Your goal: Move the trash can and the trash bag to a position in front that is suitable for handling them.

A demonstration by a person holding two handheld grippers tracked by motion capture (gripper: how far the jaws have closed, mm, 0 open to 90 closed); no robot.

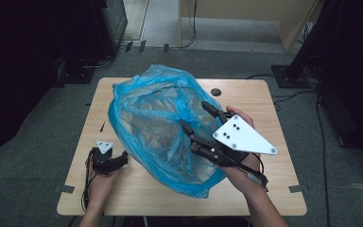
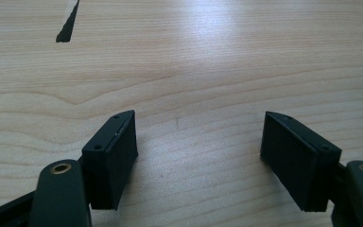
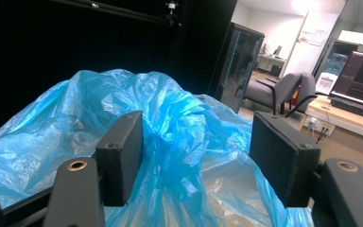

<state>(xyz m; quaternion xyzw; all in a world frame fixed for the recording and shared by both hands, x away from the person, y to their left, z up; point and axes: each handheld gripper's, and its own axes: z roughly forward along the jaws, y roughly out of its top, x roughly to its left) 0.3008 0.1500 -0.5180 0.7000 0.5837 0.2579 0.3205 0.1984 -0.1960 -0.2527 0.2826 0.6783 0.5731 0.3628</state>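
Two grippers are in my hands above the pale wooden table. From the high view, the crumpled translucent blue plastic bag billows over the table's middle; my right gripper reaches into its right side, jaws spread, while my left gripper rests near the left edge, just beside the bag. In the left gripper view, my left gripper hangs with its jaws wide apart over bare wood grain. In the right gripper view, my right gripper has its jaws apart, with the blue bag bunched between and beyond them, unclamped.
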